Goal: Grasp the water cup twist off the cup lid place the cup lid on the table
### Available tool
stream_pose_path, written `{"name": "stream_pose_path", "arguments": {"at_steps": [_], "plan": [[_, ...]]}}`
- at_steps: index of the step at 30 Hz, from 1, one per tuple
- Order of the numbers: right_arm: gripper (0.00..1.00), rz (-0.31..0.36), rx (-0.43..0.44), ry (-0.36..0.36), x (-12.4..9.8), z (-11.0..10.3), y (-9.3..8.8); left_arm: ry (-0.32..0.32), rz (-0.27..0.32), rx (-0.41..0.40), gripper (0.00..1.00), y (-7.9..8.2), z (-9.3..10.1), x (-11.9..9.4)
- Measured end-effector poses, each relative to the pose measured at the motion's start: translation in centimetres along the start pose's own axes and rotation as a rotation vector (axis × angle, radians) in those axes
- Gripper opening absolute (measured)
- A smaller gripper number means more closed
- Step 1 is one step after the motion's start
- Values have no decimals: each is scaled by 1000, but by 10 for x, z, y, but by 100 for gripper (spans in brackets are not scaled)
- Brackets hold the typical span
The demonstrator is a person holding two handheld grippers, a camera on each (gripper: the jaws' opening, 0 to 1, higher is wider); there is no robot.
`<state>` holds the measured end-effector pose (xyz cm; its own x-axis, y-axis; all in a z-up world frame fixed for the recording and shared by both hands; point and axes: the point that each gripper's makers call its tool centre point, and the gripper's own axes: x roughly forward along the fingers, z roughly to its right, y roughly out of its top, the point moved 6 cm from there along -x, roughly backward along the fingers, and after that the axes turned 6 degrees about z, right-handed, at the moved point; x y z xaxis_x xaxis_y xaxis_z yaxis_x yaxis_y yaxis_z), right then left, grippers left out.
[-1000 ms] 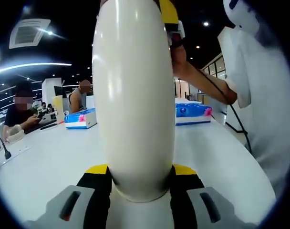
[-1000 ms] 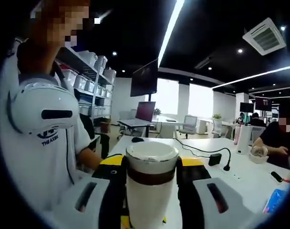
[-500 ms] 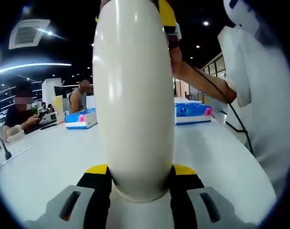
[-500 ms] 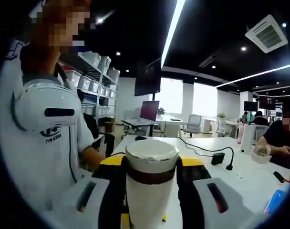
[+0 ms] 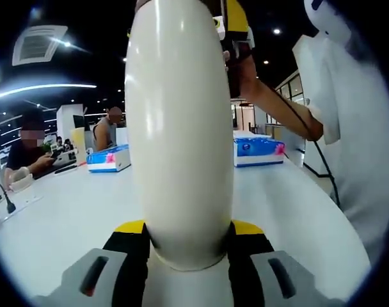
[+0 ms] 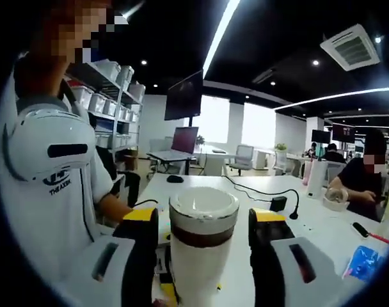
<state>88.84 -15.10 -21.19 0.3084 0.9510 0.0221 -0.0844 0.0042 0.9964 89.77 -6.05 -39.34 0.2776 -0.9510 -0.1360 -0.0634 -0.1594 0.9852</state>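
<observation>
Now your left gripper (image 5: 180,246) pinches the cream water cup (image 5: 179,128) above the bench (image 5: 73,211); right gripper (image 6: 204,233) jaws spread beside the cup lid (image 6: 203,211).

Bright overhead strip lights (image 6: 221,29); glare streaks on cup (image 5: 180,128); fisheye bending at edges; close foreground soft.

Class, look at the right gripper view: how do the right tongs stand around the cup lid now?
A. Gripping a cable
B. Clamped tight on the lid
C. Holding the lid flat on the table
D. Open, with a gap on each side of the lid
D: the right tongs stand apart from the cup lid, with a visible gap on both sides.
</observation>
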Motion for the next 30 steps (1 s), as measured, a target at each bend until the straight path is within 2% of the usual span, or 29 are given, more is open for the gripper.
{"name": "stream_pose_path", "arguments": {"at_steps": [2, 3, 6, 9, 12, 13, 16, 17, 19, 21, 25, 27, 30], "plan": [[66, -32, 5, -76, -3, 2, -2, 1, 0, 1, 49, 0, 0, 0], [67, -41, -3, -91, -4, 2, -2, 1, 0, 2, 49, 0, 0, 0], [71, -41, -4, -166, -7, -1, -1, 1, 0, 2, 49, 0, 0, 0], [79, -75, -56, -245, -11, -6, -1, 1, -1, 5, 49, 0, 0, 0], [78, -72, -63, -327, -12, -10, 1, 1, -1, 5, 49, 0, 0, 0], [77, -80, -103, -418, -13, -11, 3, 1, -1, 5, 49, 0, 0, 0], [78, -54, -121, -526, -9, -20, 6, 1, -1, 5, 49, -1, 0, -1], [80, -42, -102, -559, -5, -25, 5, 0, -1, 6, 49, -1, 0, -1], [76, -28, -38, -617, -1, -29, 3, -1, -2, 6, 49, -1, 0, -1], [75, 24, -7, -659, 3, -31, 6, -2, -2, 6, 49, -1, 0, -1], [76, -16, -99, -760, 8, -34, 6, -5, -2, 7, 49, -1, 0, -1], [76, 6, -122, -812, 11, -37, 8, -5, -3, 8, 49, -1, 0, -1], [74, 47, -89, -870, 16, -42, 8, -6, -3, 8, 49, -2, 0, -1]]}}
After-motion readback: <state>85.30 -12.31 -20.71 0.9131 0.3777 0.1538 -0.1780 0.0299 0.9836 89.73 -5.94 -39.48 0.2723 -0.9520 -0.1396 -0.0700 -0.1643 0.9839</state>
